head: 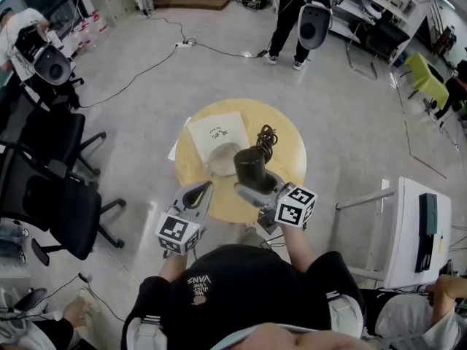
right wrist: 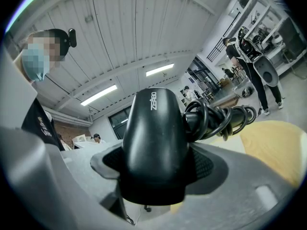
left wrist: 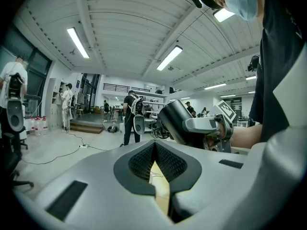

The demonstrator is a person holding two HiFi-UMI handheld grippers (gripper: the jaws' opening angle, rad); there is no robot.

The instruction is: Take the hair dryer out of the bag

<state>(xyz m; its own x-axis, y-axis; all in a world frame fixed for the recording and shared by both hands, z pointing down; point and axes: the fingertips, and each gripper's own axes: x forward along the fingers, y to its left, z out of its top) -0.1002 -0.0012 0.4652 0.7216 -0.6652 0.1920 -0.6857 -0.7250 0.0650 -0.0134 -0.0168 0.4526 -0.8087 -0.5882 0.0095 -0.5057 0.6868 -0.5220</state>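
Beside the white bag [head: 217, 133], off its near right corner and raised above the round wooden counter [head: 292, 148], I have the black hair dryer [head: 250, 168] clamped in my right hand-held gripper [head: 257, 184]. Its jaws stand wide only because they span the dryer's thick barrel. The right gripper view shows the ribbed pads [right wrist: 204, 166] pressed on both flanks of the body, so I judge the hold firm enough to carry.

I grip the barrel rather than the handle because the coiled cord [head: 266, 141] is wound in loops round the handle. The handle juts away from me, past the bag's right edge. With the cord bundled like that, I see nothing trailing toward the bag that could snag on it.

The bag lies flat and slack on the counter, and no part of the dryer is inside it. By my reading the dryer is out, and what remains is a clear spot beside the bag to put it down.

My left hand-held gripper [head: 204, 188] hovers off the bag's near left corner, closer to me than the bag, with its jaws pressed together on nothing. I take it to be parked there, since the dryer is free of the bag and the bag needs no pinning.
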